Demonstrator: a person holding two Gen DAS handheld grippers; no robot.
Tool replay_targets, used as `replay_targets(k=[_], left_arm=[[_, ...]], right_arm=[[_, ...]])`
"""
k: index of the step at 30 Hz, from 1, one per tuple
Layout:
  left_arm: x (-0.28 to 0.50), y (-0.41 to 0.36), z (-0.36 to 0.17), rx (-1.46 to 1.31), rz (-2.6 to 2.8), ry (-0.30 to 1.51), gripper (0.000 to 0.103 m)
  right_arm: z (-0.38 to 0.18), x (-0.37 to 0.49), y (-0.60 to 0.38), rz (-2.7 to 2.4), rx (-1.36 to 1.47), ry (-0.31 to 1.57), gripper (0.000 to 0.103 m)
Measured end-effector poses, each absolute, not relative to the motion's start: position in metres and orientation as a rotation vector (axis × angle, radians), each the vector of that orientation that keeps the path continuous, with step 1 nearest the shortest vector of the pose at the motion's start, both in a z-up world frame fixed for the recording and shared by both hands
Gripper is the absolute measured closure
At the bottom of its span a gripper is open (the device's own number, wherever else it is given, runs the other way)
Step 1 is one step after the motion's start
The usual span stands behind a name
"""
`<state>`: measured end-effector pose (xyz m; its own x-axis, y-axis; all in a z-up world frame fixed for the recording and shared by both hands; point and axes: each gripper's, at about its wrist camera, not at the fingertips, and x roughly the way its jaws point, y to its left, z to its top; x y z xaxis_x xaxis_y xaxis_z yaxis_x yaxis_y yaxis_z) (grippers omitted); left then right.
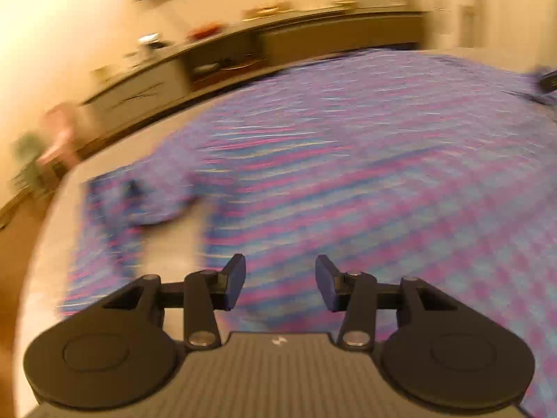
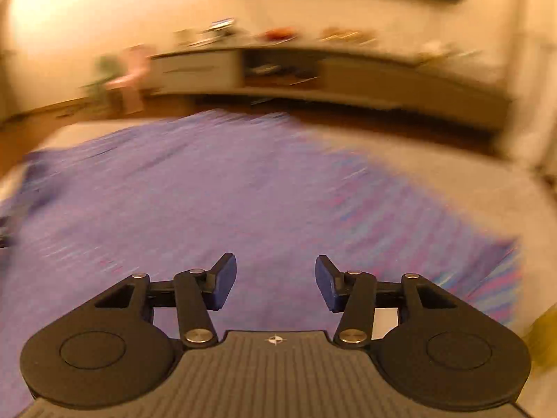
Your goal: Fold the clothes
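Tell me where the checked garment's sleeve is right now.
In the left wrist view, the sleeve lies at left on the pale surface, beside the garment, ahead-left of the open left gripper.

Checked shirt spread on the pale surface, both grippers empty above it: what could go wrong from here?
1. The sleeve lies bunched, so it may fold in crooked.
2. Both views are badly blurred; the left gripper and right gripper might pinch the checked shirt off the intended edge.
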<state>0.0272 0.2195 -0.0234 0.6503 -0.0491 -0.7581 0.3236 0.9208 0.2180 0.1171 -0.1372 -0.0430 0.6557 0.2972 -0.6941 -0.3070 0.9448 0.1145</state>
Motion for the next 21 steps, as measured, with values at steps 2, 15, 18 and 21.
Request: replay_targets(k=[2,15,18,21], left_arm=[[0.007,0.201,-0.031,0.437,-0.283,0.854,0.057],[-0.082,0.230,-0.004,0.595,-0.075,0.740,0.063],[-0.113,0.199,0.017,0.484,-0.276,0.653,0.052],[-0.127,0.166,0.000,0.541,-0.368,0.709,0.053]], right_arm=[[-0.056,0.087,-0.115,0.410,-0.031,0.841,0.049],[-0.097,0.007,-0.139,0.048,-0.097,0.858,0.048],[-0.076,-0.028,-0.132,0.138,-0.027,0.779,0.048],[-0.091,-0.063,-0.118,0.208,-0.010,0.820,0.048]])
